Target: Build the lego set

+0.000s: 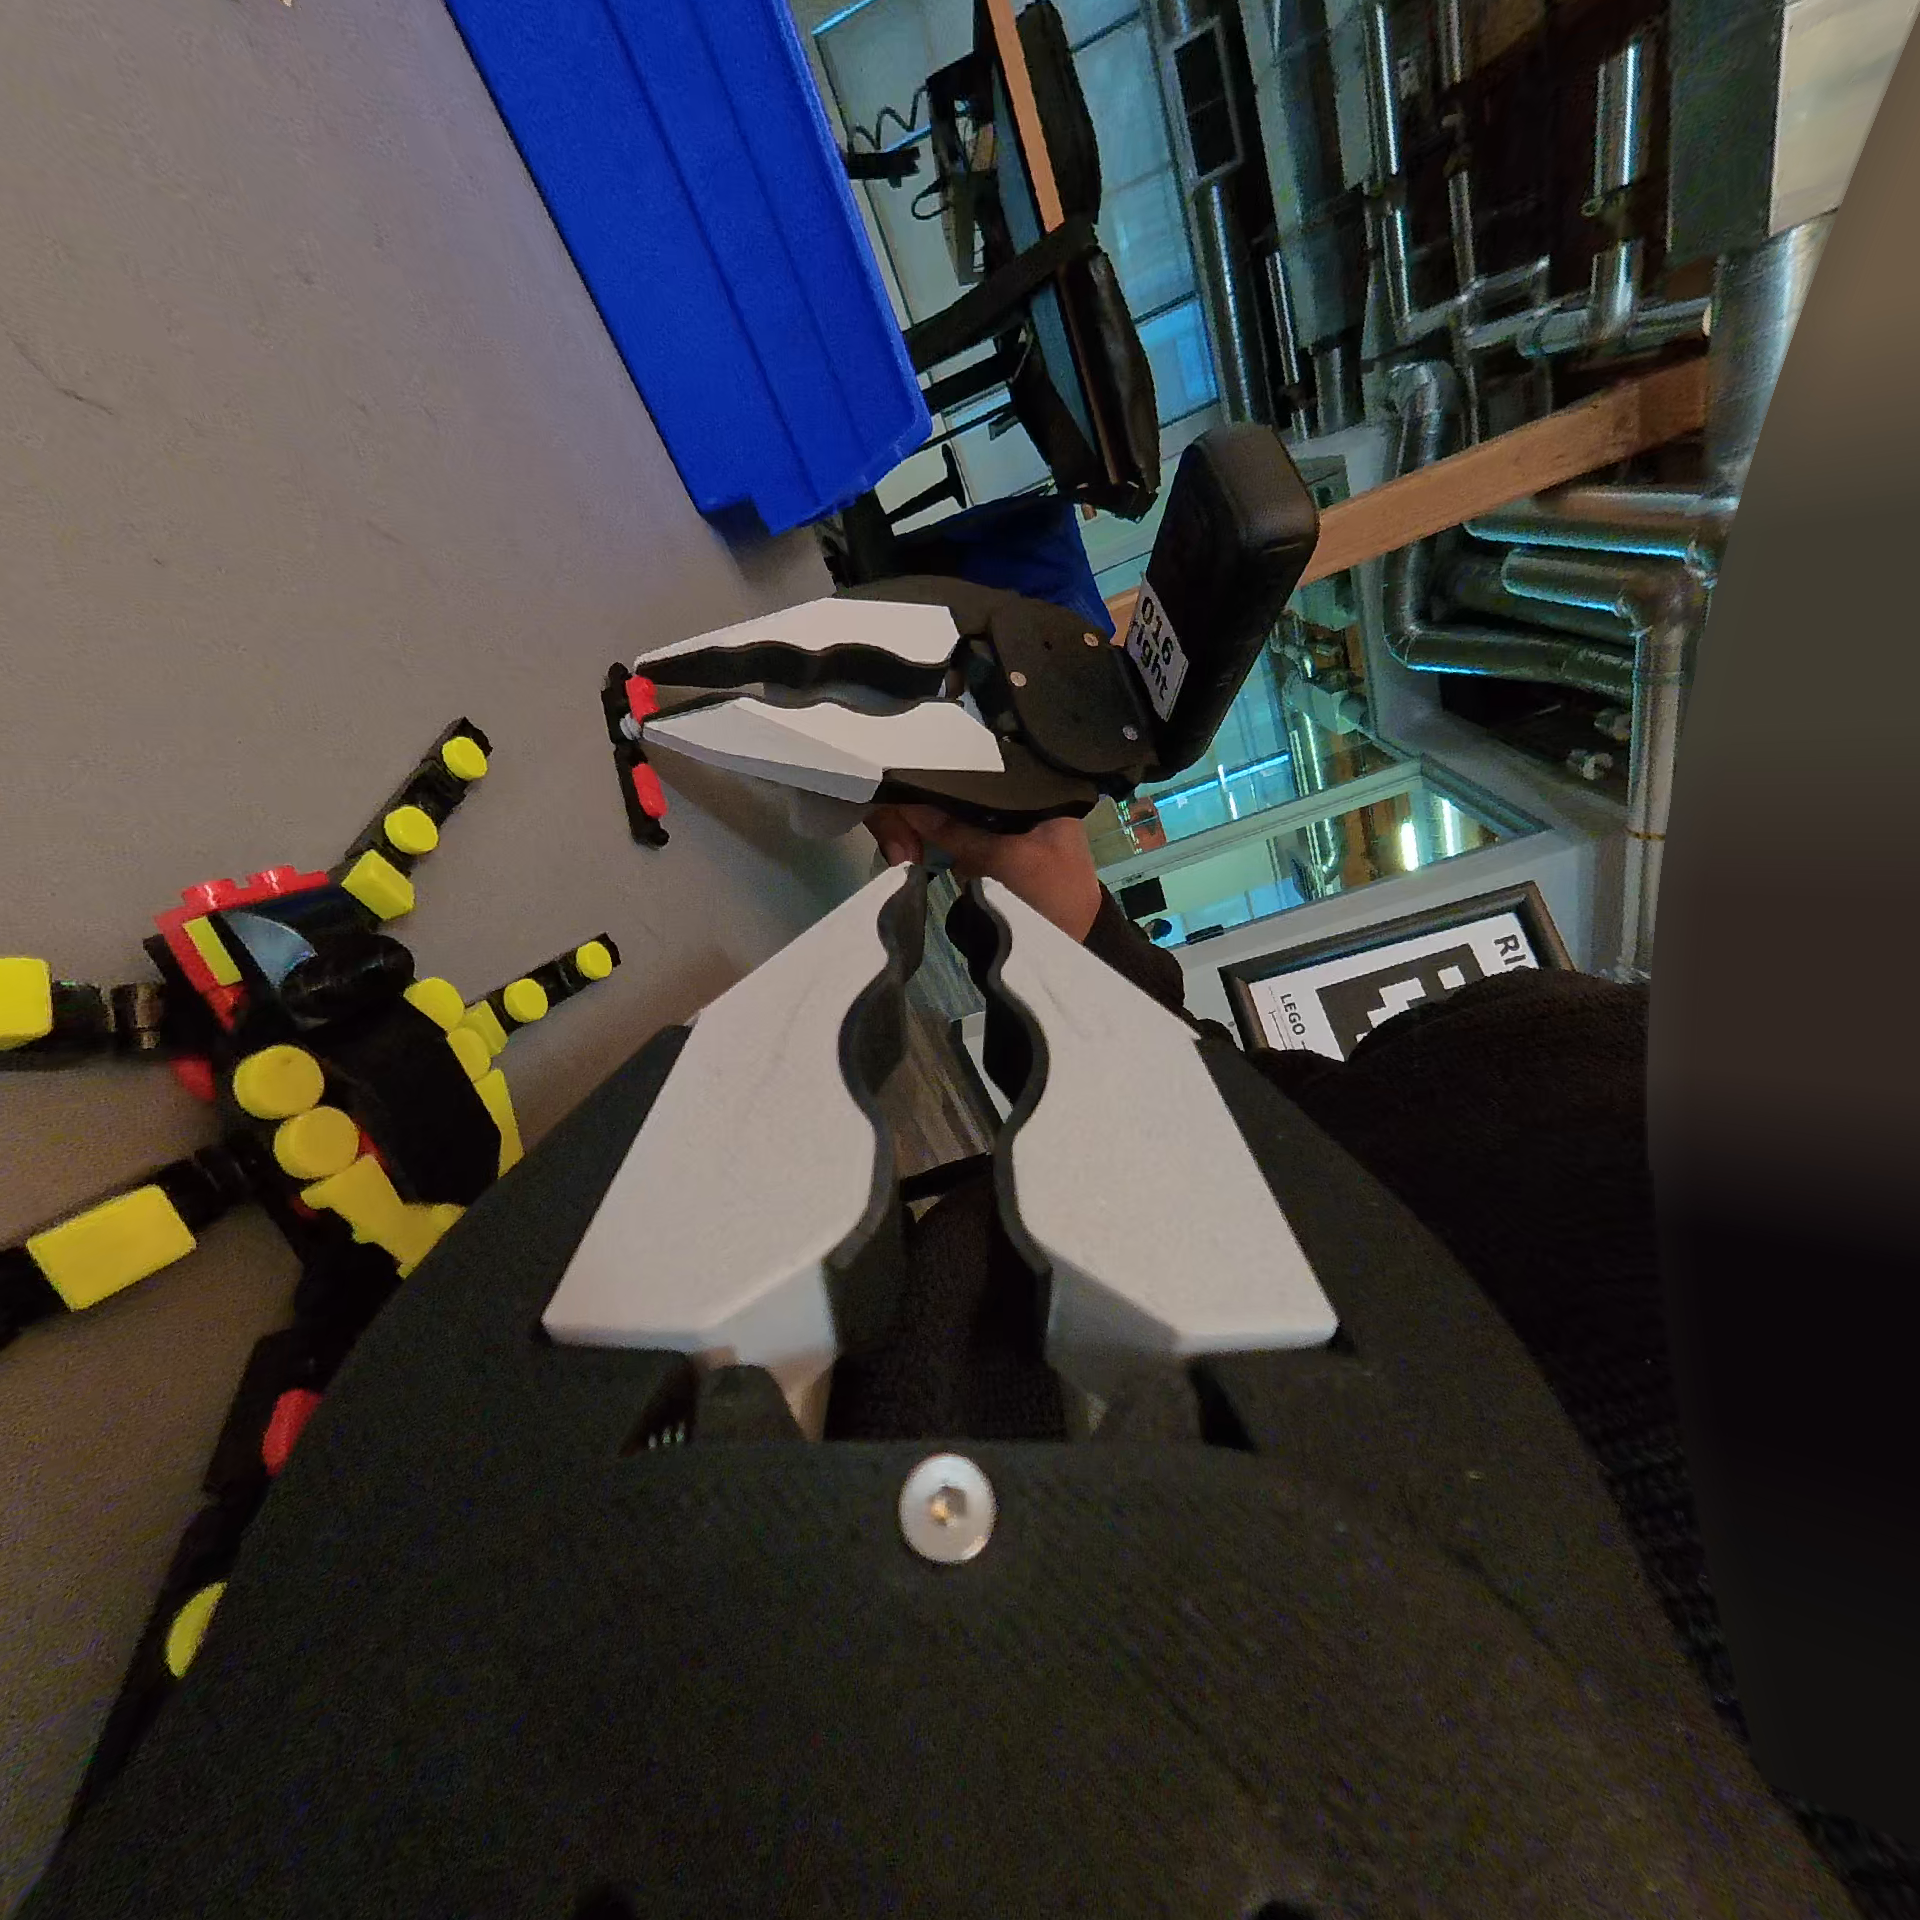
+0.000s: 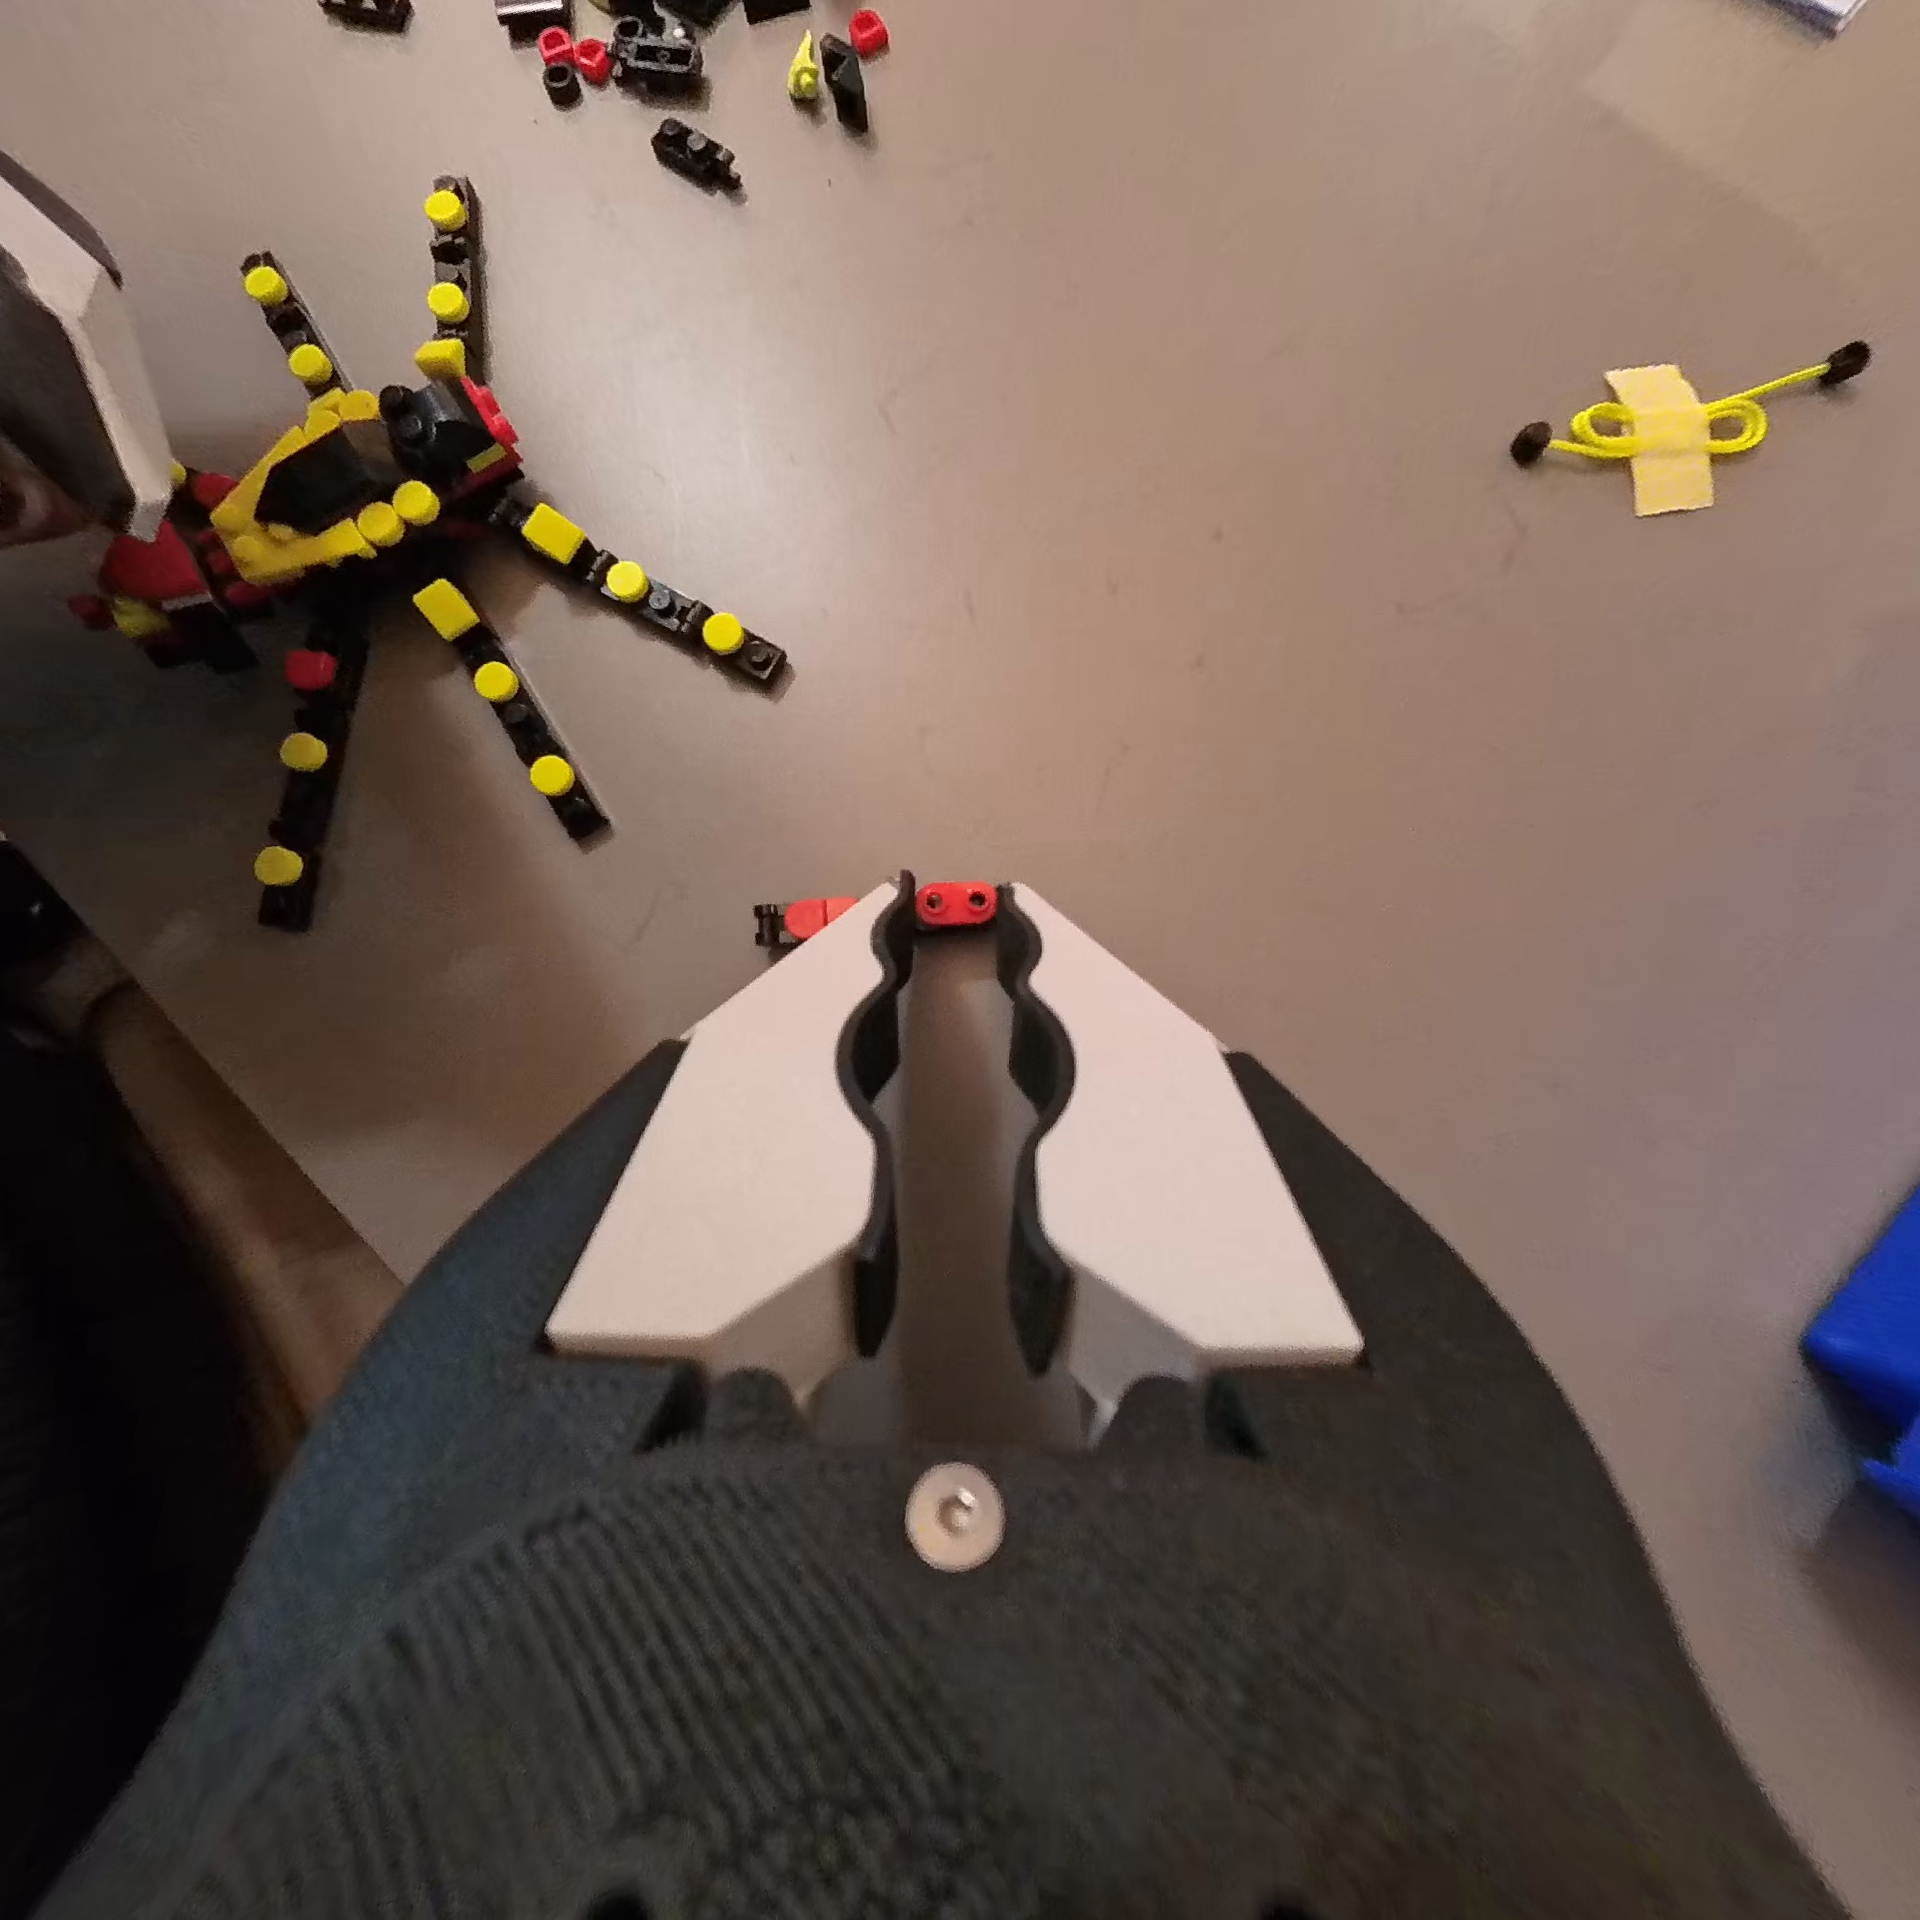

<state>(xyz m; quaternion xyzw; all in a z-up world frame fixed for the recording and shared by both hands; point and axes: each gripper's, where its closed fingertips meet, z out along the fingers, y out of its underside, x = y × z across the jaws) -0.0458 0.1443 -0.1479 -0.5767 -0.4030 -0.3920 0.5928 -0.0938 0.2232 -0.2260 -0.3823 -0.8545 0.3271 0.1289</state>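
One right gripper (image 2: 954,906) pinching a red lego piece (image 2: 954,902) at its tips above the table (image 2: 1247,727); left gripper (image 1: 940,883) narrowly parted, empty; spider model (image 2: 364,520) far left.

Right gripper (image 2: 954,902) pinched shut; left gripper (image 1: 940,883) seemingly slightly parted.

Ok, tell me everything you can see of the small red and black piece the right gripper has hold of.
The small piece is a slim black strip carrying red plastic bricks, glossy like toy plastic. The right gripper is shut on one red brick, whose end face shows two small holes. In the left wrist view the piece hangs crosswise at the fingertips, with a second red brick further along the black strip, below the grip. It sits close to the grey table; whether its far end touches the table I cannot tell.
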